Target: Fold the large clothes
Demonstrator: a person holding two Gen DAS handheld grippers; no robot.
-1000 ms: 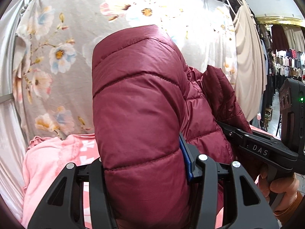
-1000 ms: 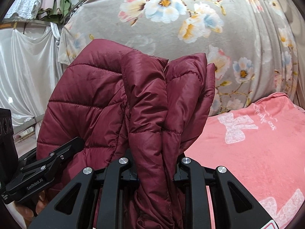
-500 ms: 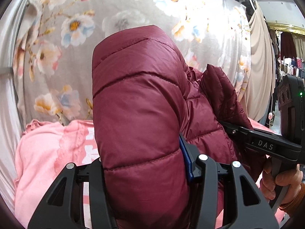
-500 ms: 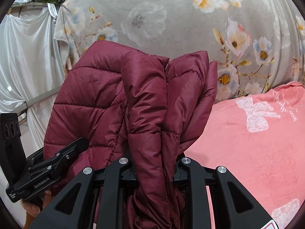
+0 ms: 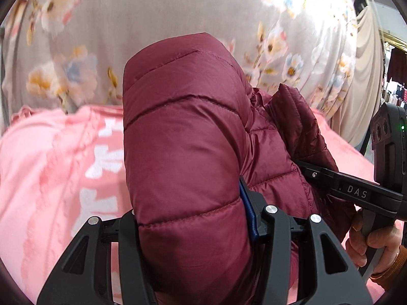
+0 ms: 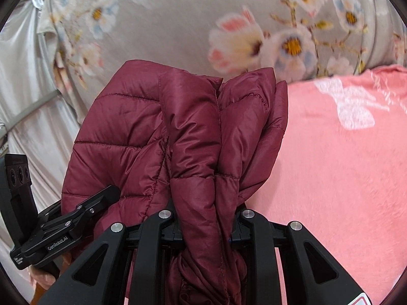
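A dark red quilted puffer jacket (image 5: 183,152) is held up between both grippers above a pink blanket (image 5: 51,167). My left gripper (image 5: 195,218) is shut on a thick padded fold of it. My right gripper (image 6: 206,216) is shut on a bunched fold of the same jacket (image 6: 193,137). The right gripper also shows at the right of the left wrist view (image 5: 351,190), and the left gripper at the lower left of the right wrist view (image 6: 63,228). The two grippers are close together. The fingertips are hidden by the fabric.
A grey floral cloth (image 6: 229,20) hangs behind the pink blanket (image 6: 343,178). A silvery curtain (image 6: 25,89) hangs at the left. A beige drape (image 5: 366,76) and racks of clothes stand at the far right.
Both grippers have tilted downward with the jacket: the pink blanket has risen in both views and the floral cloth fills less of them. Both grips are unchanged.
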